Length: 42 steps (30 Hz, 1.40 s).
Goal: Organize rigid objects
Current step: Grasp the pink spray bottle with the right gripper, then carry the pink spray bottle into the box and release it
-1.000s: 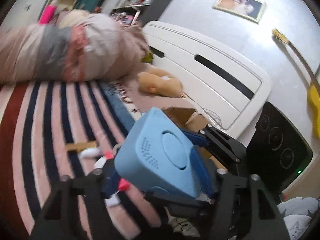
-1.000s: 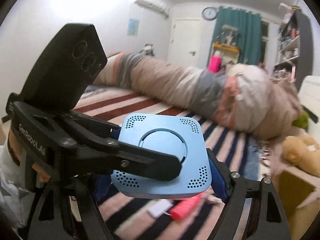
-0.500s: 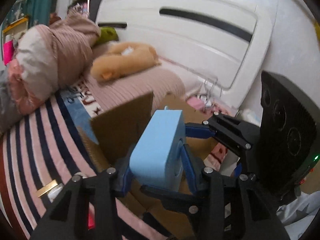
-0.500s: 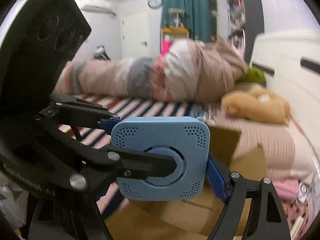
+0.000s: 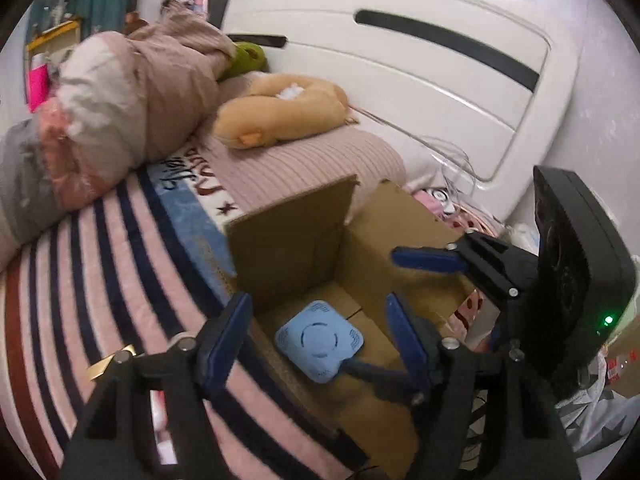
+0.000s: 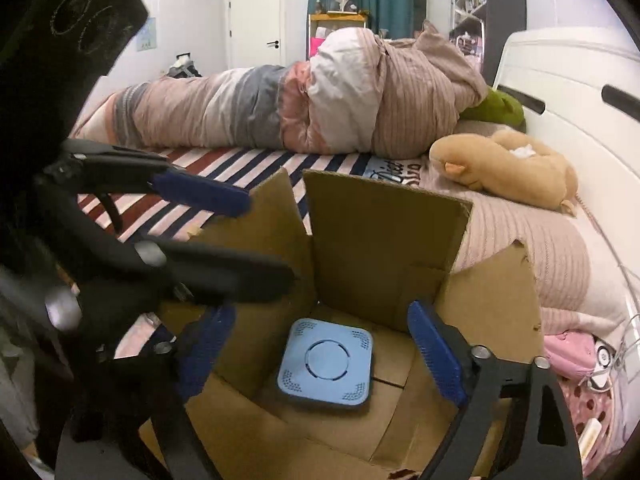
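Observation:
A square light-blue device lies flat on the bottom of an open cardboard box; it also shows in the right wrist view inside the box. My left gripper is open and empty, held above the box over the device. My right gripper is open and empty, also above the box. The right gripper's body and blue pads show at the right of the left wrist view. The left gripper's pads show at the left of the right wrist view.
The box stands on a striped bed cover. A rolled quilt, a tan plush toy and a green plush lie behind it. A white headboard is at the right. Pink items lie beside the box.
Both grippers held the blue device together over the box and have opened. The device has dropped and now lies flat on the box bottom.

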### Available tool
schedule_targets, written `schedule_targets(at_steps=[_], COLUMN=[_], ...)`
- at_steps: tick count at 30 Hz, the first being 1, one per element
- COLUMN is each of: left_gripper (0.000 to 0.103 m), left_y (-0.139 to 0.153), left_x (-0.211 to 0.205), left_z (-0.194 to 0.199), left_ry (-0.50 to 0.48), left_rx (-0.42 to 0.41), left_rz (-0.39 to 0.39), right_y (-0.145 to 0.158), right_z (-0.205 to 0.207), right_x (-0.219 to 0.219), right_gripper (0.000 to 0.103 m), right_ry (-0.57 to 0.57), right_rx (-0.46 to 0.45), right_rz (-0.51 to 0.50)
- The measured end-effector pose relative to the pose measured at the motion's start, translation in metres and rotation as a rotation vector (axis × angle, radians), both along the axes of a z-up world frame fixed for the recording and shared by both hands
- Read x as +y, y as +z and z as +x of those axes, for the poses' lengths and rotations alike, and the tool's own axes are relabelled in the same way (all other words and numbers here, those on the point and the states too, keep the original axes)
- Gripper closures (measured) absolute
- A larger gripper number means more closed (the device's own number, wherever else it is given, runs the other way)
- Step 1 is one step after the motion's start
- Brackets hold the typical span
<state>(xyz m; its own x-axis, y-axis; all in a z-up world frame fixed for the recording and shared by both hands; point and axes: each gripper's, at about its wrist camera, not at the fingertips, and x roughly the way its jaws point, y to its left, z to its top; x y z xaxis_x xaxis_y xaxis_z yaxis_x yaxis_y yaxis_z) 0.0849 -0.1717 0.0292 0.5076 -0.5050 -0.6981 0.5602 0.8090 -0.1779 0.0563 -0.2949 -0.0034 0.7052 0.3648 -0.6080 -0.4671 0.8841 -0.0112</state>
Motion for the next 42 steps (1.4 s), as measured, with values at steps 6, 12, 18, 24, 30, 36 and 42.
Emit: schedule_targets(at_steps=[6, 12, 18, 24, 30, 36, 42], left_gripper=[0.03, 0.027, 0.026, 0.026, 0.026, 0.026, 0.026], left_y=[0.022, 0.015, -0.029, -0.079, -0.098, -0.1, -0.102], left_x=[0.076, 0.165, 0.229, 0.253, 0.249, 0.247, 0.24], left_z=[-0.038, -0.061, -0.058, -0.048, -0.041, -0.04, -0.041], left_ry=[0.185, 0.371, 0.49, 0.485, 0.446, 0.441, 0.417], left_rx=[-0.107, -0.164, -0.138, -0.07, -0.045, -0.052, -0.052], left_rz=[0.008, 0.036, 0.027, -0.021, -0.024, -0.022, 0.0], right_y=[0.027, 0.043, 0.008, -0.074, -0.111, -0.112, -0.114], right_z=[-0.027, -0.039, -0.025, 0.022, 0.053, 0.045, 0.027], right_x=[0.036, 0.109, 0.182, 0.201, 0.197, 0.183, 0.179], right_gripper=[0.008, 0.008, 0.022, 0.046, 0.049, 0.072, 0.072], right_ry=[0.036, 0.18, 0.209, 0.025, -0.039, -0.037, -0.005], right_rx=[-0.112, -0.086, 0.029, 0.23, 0.321, 0.376, 0.431], right_rz=[0.011, 0.062, 0.005, -0.097, -0.114, -0.11, -0.123])
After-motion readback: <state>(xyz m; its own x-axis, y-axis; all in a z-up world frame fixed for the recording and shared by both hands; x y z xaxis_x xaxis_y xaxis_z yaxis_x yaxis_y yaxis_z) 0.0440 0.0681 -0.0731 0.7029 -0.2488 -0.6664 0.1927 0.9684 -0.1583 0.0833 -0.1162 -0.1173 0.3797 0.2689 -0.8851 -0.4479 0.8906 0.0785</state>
